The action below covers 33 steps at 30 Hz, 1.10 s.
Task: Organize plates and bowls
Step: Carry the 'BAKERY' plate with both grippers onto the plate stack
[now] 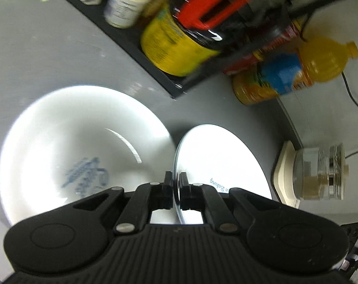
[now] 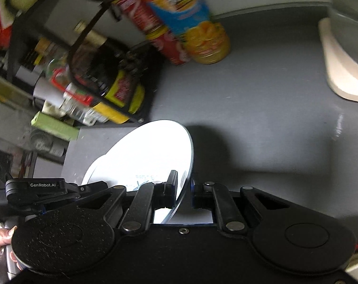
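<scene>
In the left wrist view my left gripper (image 1: 176,179) is shut on the rim of a small white plate (image 1: 221,161) with blue lettering, held tilted on edge. To its left a large white plate (image 1: 67,146) with a blue print lies flat on the grey counter (image 1: 48,52). In the right wrist view my right gripper (image 2: 184,185) straddles the rim of a tilted white plate (image 2: 150,156); a narrow gap shows on the right jaw side. The left gripper (image 2: 58,188) shows at the left there.
A black shelf rack (image 1: 141,47) with jars and a yellow-labelled tub (image 1: 176,45) stands at the back. An orange juice bottle (image 1: 290,71) and a red can (image 2: 150,26) stand beside it. A glass jar (image 1: 318,172) sits on a cream base at the right.
</scene>
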{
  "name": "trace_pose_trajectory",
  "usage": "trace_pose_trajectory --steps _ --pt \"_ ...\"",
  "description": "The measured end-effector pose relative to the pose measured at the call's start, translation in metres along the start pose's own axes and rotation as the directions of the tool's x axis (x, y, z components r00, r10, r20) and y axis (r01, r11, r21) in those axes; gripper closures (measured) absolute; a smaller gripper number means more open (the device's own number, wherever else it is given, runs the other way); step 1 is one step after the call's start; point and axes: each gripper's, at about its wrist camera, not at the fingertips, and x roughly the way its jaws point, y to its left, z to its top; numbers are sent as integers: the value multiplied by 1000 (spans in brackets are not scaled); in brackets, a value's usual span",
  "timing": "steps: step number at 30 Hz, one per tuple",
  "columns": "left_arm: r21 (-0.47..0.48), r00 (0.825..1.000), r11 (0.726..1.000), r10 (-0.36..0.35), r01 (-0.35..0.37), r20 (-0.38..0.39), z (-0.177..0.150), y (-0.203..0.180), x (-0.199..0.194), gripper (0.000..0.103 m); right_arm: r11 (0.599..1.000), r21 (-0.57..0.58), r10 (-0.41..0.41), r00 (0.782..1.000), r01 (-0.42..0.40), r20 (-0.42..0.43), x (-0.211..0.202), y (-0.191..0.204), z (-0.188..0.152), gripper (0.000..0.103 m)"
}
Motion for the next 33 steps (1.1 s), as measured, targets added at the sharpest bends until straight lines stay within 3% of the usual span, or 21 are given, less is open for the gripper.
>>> trace_pose_trajectory --steps 11,22,33 --pt "-113 997 994 18 -10 70 -8 50 -28 100 994 -87 58 995 -65 -85 24 36 -3 92" --pt "-153 993 987 59 -43 99 -18 85 -40 99 968 -244 22 991 -53 -129 39 71 -17 91" --pt "-186 994 980 85 -70 70 -16 103 -35 97 967 -252 -8 990 -29 -144 50 78 -20 91"
